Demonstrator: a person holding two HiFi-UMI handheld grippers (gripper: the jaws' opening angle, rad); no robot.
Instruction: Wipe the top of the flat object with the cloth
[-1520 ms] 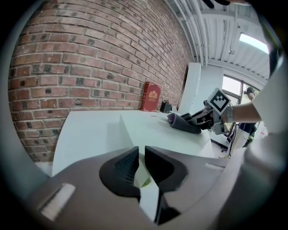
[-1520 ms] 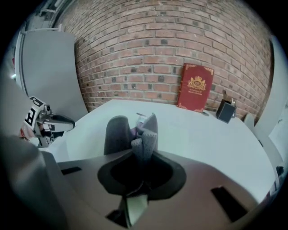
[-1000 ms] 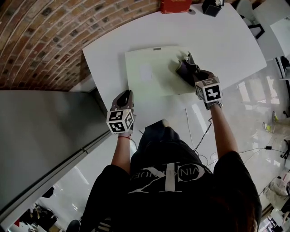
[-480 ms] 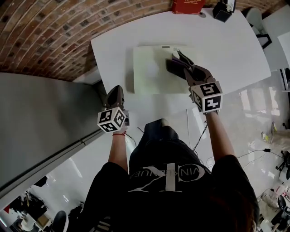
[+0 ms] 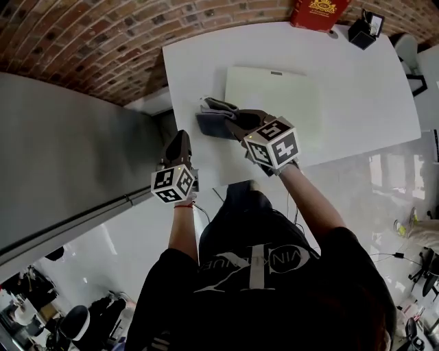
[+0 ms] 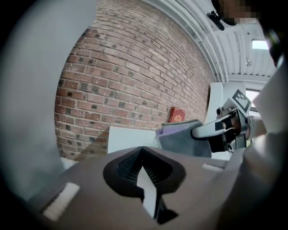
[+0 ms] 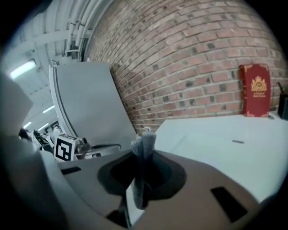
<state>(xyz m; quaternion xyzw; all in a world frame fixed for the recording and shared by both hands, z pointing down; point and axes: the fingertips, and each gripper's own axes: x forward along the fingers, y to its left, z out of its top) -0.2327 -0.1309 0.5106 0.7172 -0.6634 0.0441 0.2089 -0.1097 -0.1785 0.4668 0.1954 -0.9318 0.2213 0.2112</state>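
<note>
A brick wall [image 5: 103,41] ran behind a white table [image 5: 357,103]. On the table lay a flat pale board [image 5: 288,92], its long side running left to right across the head view, roughly in line with the table's far edge. A small dark mark sat at the middle of the board's far edge.

A folded grey cloth [image 5: 216,118] was off the board, over bare tabletop just beside the board's near left corner, stretching away to the left from the right gripper [image 5: 236,122]. That gripper's fingers were clamped on the cloth, which in its own view stood as an upright fold between them [image 7: 143,148]. I could not tell whether the cloth touched the table.

The left gripper [image 5: 181,137] hung at the table's near left edge, fingers closed together and empty.

A red book [image 5: 317,12] and a black holder [image 5: 363,31] stood at the far edge.
</note>
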